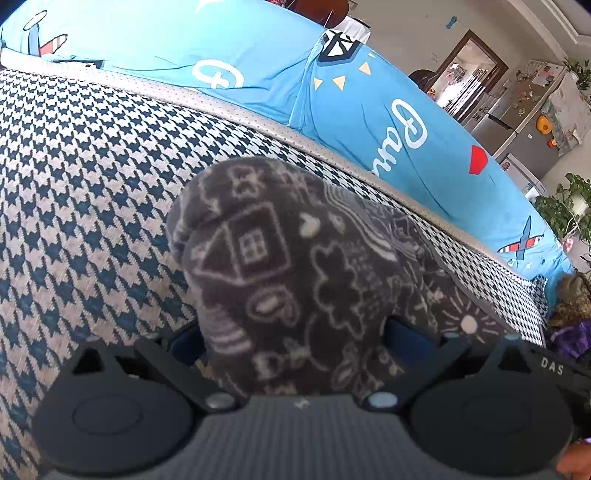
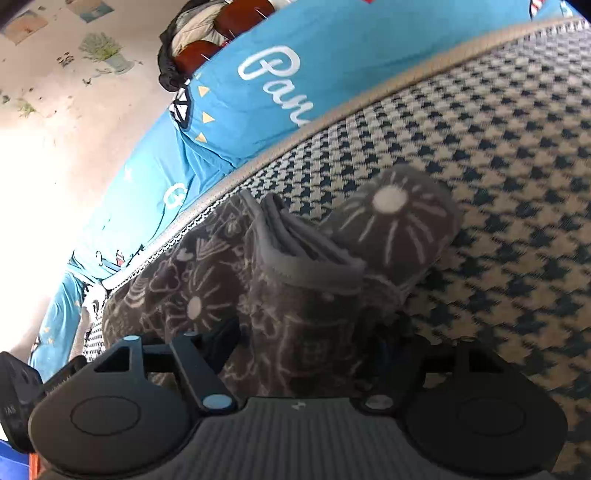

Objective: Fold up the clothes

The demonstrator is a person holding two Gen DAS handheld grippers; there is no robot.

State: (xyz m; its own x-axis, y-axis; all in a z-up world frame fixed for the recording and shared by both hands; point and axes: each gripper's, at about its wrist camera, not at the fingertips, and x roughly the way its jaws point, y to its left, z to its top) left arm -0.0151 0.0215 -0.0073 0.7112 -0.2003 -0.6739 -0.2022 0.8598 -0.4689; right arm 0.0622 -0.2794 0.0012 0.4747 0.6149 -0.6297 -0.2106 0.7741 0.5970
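Note:
A dark grey fleece garment printed with white doodles of houses, flowers and suns bulges up between the fingers of my left gripper, which is shut on it. In the right wrist view the same garment shows a folded grey hem and a sun print on a raised lobe. My right gripper is shut on it too, and its fingertips are hidden in the cloth. The garment hangs just above a houndstooth cushion. The other gripper's black body shows at the lower left of the right wrist view.
The navy-and-cream houndstooth cushion has a beige piped edge. Behind it lies a bright blue sheet with white lettering and plane prints. A fridge and a potted plant stand at the far right. Dark clothes hang on a wooden chair.

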